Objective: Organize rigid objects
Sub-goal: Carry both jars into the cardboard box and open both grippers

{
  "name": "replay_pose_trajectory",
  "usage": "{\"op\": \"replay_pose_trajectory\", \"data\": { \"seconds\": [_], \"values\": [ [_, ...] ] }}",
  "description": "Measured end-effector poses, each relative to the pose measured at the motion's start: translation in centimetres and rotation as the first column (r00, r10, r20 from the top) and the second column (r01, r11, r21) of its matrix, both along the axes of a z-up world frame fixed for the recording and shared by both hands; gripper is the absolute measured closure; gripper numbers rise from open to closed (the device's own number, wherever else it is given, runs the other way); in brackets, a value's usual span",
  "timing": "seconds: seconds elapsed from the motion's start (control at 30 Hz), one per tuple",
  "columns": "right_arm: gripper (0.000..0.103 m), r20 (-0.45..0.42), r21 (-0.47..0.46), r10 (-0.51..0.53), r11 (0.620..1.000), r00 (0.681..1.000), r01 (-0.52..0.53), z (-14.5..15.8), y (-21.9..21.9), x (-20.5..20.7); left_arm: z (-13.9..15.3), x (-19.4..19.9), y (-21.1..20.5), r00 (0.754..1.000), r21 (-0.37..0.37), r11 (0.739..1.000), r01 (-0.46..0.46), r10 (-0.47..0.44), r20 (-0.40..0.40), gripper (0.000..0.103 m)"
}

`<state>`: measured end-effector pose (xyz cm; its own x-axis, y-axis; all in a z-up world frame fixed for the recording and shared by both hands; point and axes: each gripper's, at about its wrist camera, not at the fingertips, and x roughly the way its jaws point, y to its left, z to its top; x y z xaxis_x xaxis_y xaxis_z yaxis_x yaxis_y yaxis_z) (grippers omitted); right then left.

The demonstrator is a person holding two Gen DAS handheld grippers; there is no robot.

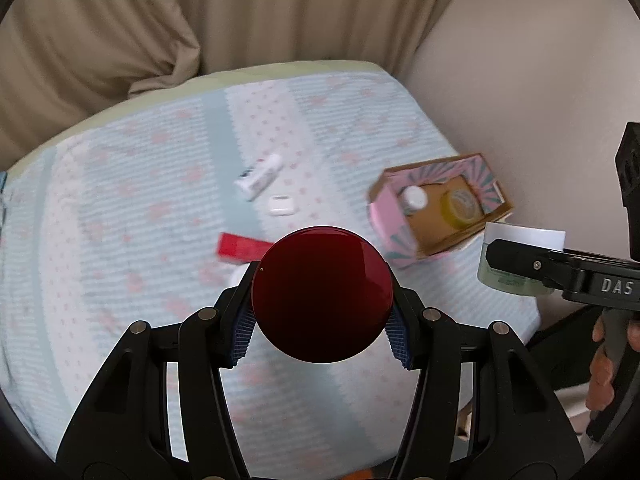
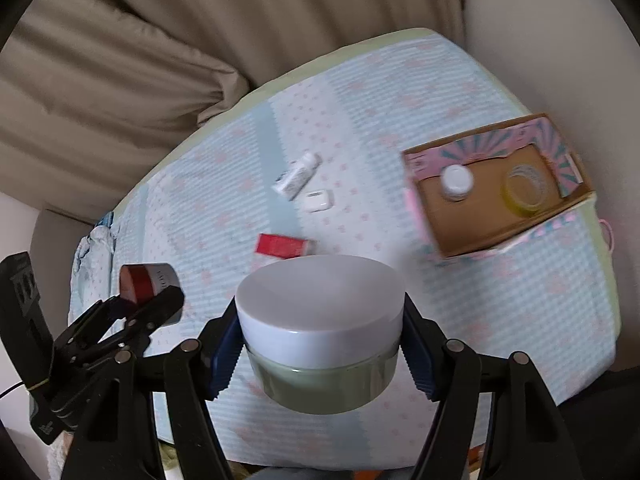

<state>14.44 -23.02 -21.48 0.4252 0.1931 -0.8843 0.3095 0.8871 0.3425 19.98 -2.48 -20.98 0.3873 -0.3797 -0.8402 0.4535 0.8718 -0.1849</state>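
Plainly both tongs were mid-carry above the bed (image 1: 160,184). The left gripper (image 1: 322,330) clamped a jar with a glossy dark-red round lid (image 1: 322,294); the right gripper (image 2: 320,354) pinched a squat jar (image 2: 320,340), smooth white lid over a greenish body. Next seemed lowering each into the cardboard box (image 2: 480,216) at far right, beside a white-capped bottle (image 2: 456,182) and yellow jar (image 2: 524,190). Tube (image 2: 296,176), white case (image 2: 318,200) and red packet (image 2: 280,246) lay loose mid-bed.

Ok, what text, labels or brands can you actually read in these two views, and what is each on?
"DAS" – on the right gripper body, cut off at the frame edge.
Tube: dark print, too blurred to read.
Green jar: print on its side in the left view, too small to read.
Red-lidded jar: faint marks on its white side, unreadable.
Box: pattern only, no legible words.
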Motion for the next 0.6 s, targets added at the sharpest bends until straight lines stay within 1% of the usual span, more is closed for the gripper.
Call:
{"op": "replay_pose_trajectory", "data": {
  "seconds": [0.1, 0.17, 0.27, 0.43, 0.53, 0.6],
  "values": [
    [0.037, -0.004, -0.02, 0.017, 1.0, 1.0, -0.017, -0.1, -3.5, -0.5, 0.0, -0.8, -3.3, 1.0, -0.004, 1.0, -0.029, 0.029, -0.006, 0.052],
    [0.037, -0.01, -0.028, 0.023, 0.999, 1.0, -0.023, -0.3, -6.6, -0.6, -0.1, -1.3, -5.7, 0.999, -0.024, 0.999, -0.042, 0.042, -0.021, 0.052],
    [0.037, -0.016, -0.044, 0.03, 0.999, 0.999, -0.031, -0.9, -10.3, -1.0, -1.2, -1.7, -9.6, 0.998, 0.0, 0.999, -0.043, 0.043, -0.037, 0.052],
    [0.037, -0.062, -0.011, 0.029, 0.999, 0.998, -0.03, -3.8, -17.0, -0.2, -3.7, -1.5, -15.7, 0.993, 0.009, 0.997, -0.073, 0.073, -0.096, 0.052],
    [0.037, -0.096, -0.017, 0.027, 0.999, 0.995, -0.029, -5.9, -20.5, 0.5, -5.4, -0.8, -19.0, 0.987, 0.005, 0.996, -0.086, 0.086, -0.134, 0.052],
    [0.037, -0.113, -0.016, 0.025, 0.999, 0.993, -0.027, -7.4, -22.5, 1.1, -6.6, -0.3, -21.1, 0.985, 0.016, 0.996, -0.083, 0.084, -0.149, 0.052]
  ]
}}
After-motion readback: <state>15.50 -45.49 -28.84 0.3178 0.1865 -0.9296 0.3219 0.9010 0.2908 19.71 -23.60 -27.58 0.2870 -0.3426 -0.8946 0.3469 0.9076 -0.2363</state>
